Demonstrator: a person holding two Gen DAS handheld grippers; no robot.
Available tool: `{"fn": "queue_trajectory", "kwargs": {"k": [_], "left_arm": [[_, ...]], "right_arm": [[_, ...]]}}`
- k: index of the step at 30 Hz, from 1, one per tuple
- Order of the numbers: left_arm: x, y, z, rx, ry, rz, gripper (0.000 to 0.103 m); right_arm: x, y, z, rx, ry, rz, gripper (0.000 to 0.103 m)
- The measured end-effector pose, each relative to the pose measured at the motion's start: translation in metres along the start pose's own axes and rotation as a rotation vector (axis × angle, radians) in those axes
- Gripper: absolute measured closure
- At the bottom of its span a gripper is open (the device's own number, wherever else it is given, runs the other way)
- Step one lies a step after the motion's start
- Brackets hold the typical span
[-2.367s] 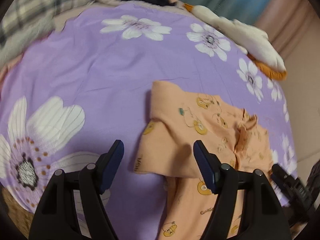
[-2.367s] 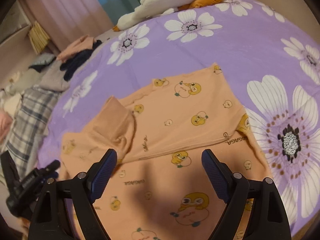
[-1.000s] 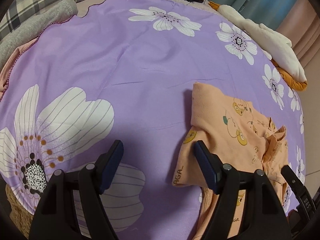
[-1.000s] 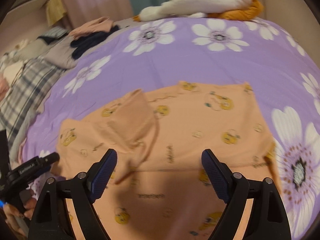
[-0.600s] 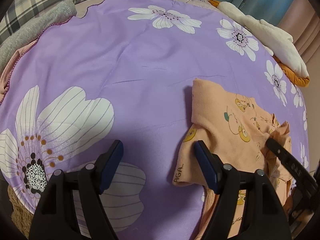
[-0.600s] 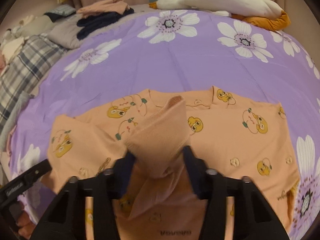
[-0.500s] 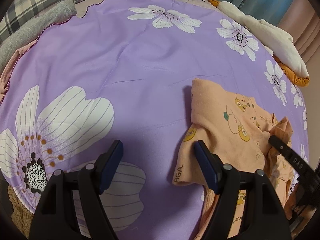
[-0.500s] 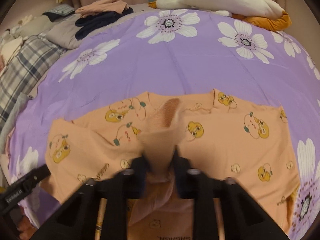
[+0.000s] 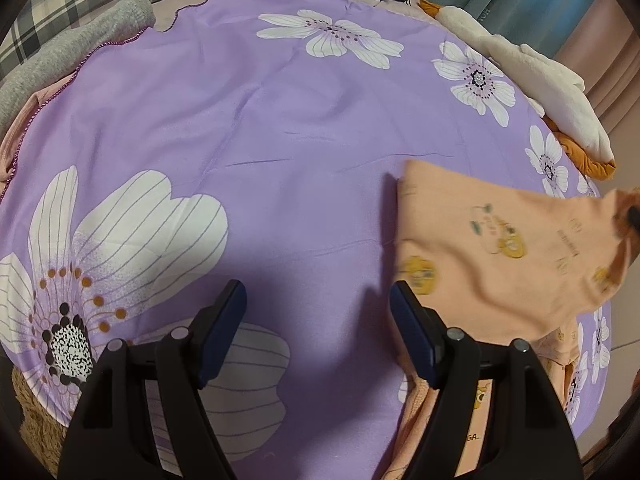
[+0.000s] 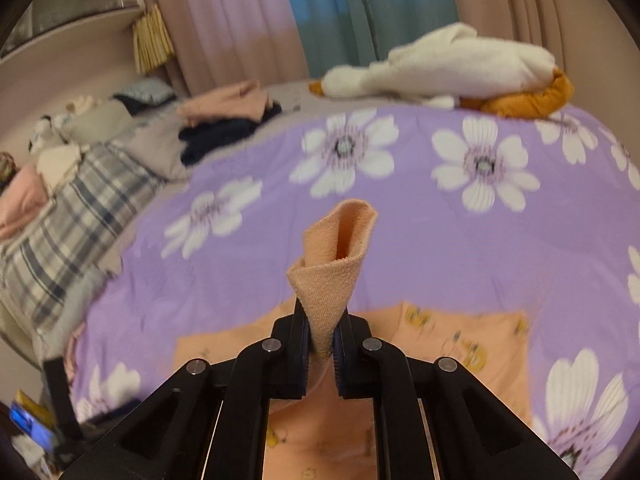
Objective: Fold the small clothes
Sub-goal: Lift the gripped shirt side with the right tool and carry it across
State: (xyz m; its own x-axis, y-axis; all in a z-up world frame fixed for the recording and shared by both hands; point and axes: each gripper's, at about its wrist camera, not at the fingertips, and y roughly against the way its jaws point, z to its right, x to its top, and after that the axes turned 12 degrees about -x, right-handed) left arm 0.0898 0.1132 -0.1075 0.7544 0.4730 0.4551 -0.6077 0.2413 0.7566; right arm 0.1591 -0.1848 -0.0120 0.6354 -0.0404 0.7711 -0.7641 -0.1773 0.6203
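A small orange garment with yellow duck prints (image 9: 492, 256) lies on the purple flowered bedspread (image 9: 280, 128), partly lifted at its right side. My right gripper (image 10: 322, 344) is shut on the garment's ribbed sleeve cuff (image 10: 336, 256) and holds it up above the rest of the garment (image 10: 460, 344). My left gripper (image 9: 318, 320) is open and empty, low over the bedspread just left of the garment's edge.
A white and orange plush goose (image 10: 448, 68) lies at the far edge of the bed. Folded pink and dark clothes (image 10: 228, 116) and a plaid blanket (image 10: 68, 224) lie at the left. Curtains (image 10: 320, 12) hang behind.
My right gripper closed on the sleeve cuff and lifted it up off the garment. The left gripper stayed open in about the same place.
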Motion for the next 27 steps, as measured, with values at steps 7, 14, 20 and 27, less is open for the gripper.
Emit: {"fn": "queue_trajectory", "kwargs": {"k": [7, 14, 20, 27], "left_arm": [[0.0, -0.004, 0.005, 0.002, -0.019, -0.011, 0.028], [0.001, -0.009, 0.012, -0.005, -0.046, -0.025, 0.028], [0.001, -0.011, 0.022, -0.025, -0.064, -0.033, 0.028], [0.0, -0.015, 0.028, -0.014, -0.081, -0.04, 0.028]], "right_arm": [[0.005, 0.001, 0.037, -0.026, -0.065, 0.031, 0.092], [-0.011, -0.015, 0.068, -0.03, -0.124, -0.019, 0.092], [-0.022, -0.014, 0.085, -0.029, -0.157, -0.027, 0.092], [-0.035, -0.019, 0.107, -0.037, -0.209, -0.048, 0.092]]}}
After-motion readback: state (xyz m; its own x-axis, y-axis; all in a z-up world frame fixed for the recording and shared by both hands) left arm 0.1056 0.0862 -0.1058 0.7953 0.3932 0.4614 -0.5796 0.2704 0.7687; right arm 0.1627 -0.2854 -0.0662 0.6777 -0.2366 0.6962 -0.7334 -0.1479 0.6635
